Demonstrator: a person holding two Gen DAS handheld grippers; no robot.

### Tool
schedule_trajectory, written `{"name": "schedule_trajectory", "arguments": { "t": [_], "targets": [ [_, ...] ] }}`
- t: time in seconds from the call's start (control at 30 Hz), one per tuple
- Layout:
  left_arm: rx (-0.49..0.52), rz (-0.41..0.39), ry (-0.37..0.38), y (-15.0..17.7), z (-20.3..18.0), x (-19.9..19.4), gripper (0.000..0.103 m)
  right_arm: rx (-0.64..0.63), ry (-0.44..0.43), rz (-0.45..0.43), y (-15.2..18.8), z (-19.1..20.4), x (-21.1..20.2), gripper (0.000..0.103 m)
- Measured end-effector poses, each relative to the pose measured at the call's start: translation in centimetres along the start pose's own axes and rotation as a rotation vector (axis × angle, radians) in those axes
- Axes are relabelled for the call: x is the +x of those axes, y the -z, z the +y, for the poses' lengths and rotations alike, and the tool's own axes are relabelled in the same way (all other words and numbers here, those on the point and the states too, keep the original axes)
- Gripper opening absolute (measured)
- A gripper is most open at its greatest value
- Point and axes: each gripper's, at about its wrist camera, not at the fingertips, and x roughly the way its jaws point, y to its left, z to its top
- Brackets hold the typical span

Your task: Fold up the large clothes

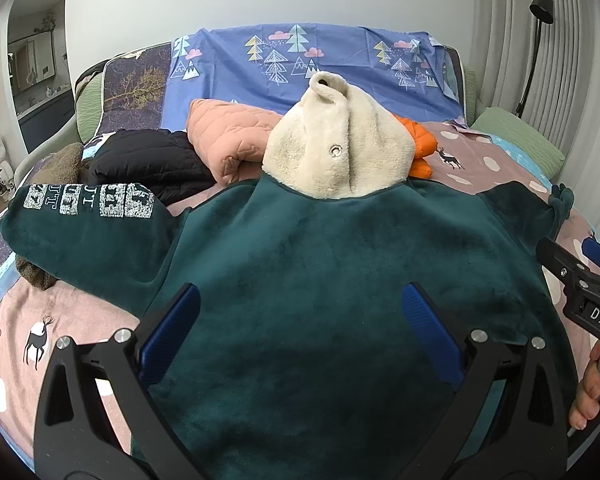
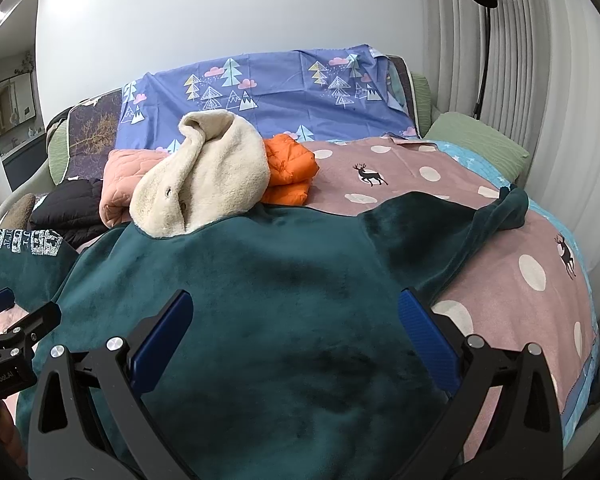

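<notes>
Left claw (image 1: 300, 328), right claw (image 2: 296, 332) agape

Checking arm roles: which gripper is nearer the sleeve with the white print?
Left. The left gripper hovers over the coat's body beside the printed sleeve; the right gripper is further across the coat, toward the plain sleeve.

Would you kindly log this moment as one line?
left gripper open | right gripper open | green hooded coat spread flat, unfolded
</notes>
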Motion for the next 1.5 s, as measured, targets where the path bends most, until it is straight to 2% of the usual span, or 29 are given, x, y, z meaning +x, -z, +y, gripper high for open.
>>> {"name": "schedule_trajectory", "arguments": {
  "t": [1.0,1.5],
  "targets": [
    [0.002,-0.002,0.002,-0.28,-0.16,0.01,0.101,-0.009,0.002,-0.003,-0.13,0.31,-0.21,0.102],
    [-0.016,0.001,0.038,-0.21,-0.06,0.05,0.101,-0.009,0.004,0.002,-0.23,0.26,-0.20,0.102]
  ]
}}
